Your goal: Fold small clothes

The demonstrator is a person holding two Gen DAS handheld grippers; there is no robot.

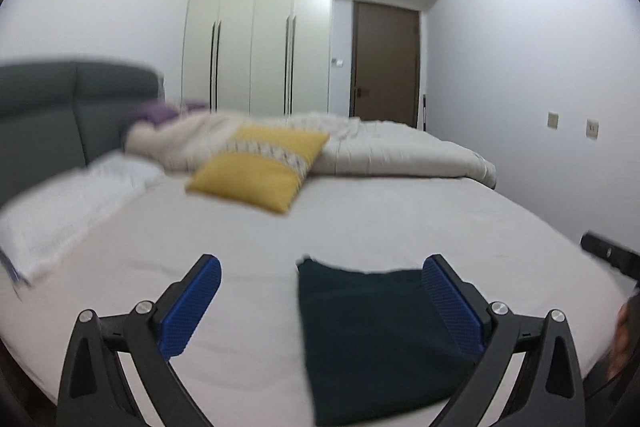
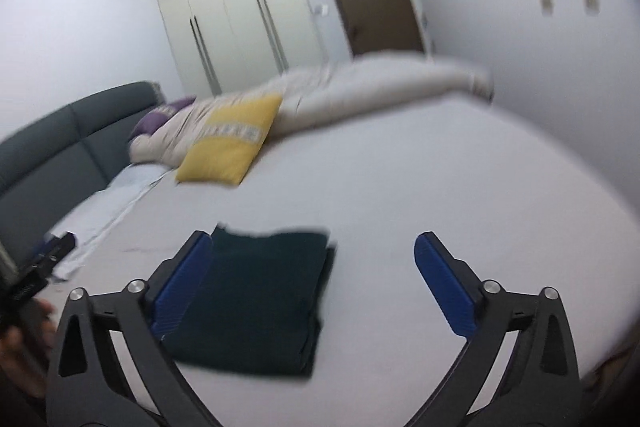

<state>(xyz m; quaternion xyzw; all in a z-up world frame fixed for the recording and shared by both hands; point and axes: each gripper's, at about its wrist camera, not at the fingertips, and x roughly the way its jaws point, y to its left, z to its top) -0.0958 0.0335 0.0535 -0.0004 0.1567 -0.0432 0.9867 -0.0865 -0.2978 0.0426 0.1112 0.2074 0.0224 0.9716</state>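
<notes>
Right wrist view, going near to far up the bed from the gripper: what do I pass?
Folded dark green garment → yellow cushion → rumpled beige duvet → white wardrobe.

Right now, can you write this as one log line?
left gripper: open, empty | right gripper: open, empty | dark green garment: folded, on bed

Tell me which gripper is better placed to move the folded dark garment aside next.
Neither, by much. The folded dark garment lies on the bed between both open, empty grippers: by the left gripper's right finger and the right gripper's left finger. Slight edge right, probably.
</notes>
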